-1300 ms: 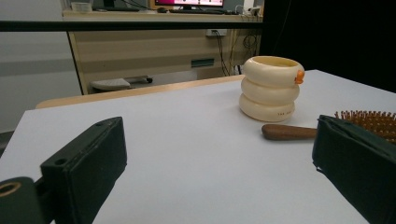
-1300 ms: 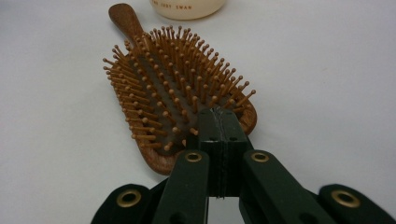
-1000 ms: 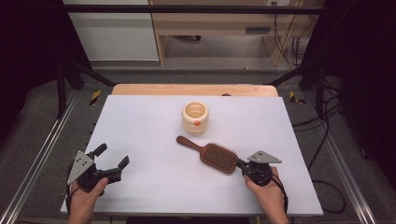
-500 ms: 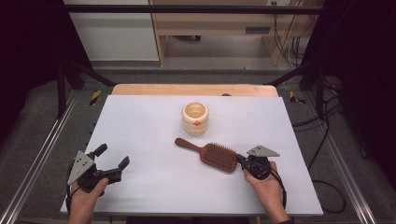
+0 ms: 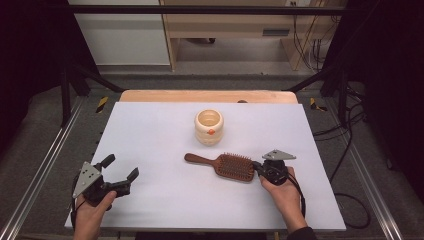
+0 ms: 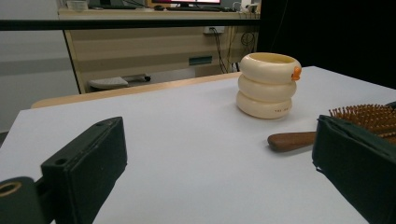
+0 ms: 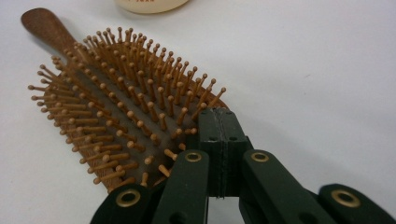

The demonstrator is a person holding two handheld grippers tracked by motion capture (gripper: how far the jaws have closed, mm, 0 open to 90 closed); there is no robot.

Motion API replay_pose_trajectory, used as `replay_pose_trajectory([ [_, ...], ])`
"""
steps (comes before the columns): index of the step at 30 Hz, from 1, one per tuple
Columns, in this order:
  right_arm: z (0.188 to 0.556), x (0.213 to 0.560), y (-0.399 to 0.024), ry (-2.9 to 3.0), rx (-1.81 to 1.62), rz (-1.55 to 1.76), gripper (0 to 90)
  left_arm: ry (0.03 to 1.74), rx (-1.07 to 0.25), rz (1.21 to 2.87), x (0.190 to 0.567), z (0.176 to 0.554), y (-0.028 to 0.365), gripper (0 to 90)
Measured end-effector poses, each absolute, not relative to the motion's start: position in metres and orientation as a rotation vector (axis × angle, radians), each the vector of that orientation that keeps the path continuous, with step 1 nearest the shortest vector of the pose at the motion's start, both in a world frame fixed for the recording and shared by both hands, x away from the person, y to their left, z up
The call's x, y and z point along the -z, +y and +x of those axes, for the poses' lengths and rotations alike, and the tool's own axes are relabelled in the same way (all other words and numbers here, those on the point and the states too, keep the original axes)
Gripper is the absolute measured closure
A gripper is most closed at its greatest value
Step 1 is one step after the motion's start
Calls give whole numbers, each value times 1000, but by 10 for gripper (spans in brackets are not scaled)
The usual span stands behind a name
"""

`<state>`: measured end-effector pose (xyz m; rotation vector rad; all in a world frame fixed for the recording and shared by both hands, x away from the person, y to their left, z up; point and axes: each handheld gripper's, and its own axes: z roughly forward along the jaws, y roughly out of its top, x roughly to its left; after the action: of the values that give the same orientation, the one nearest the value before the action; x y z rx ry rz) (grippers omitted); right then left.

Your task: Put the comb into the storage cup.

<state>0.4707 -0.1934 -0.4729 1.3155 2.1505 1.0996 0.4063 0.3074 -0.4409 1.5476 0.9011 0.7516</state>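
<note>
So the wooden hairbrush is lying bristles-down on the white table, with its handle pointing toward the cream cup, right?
Not quite. The wooden hairbrush lies bristles-up, not bristles-down: the right gripper view shows its pins standing upward. The rest holds: it lies on the white table, its handle pointing toward the cream cup.

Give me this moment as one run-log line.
right claw: shut, tips against hairbrush head end | left claw: open, holding nothing | hairbrush: flat on table, bristles up | cup: upright behind it
</note>
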Motion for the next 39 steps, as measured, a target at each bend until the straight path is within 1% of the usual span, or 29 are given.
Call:
replay_pose_trajectory([
  [27,507,468,-187,2161,-1063,1334,900,909,-750,1567,443,408,306,34],
  [39,518,467,-172,2192,-1050,1304,900,913,-750,1572,443,409,306,34],
])
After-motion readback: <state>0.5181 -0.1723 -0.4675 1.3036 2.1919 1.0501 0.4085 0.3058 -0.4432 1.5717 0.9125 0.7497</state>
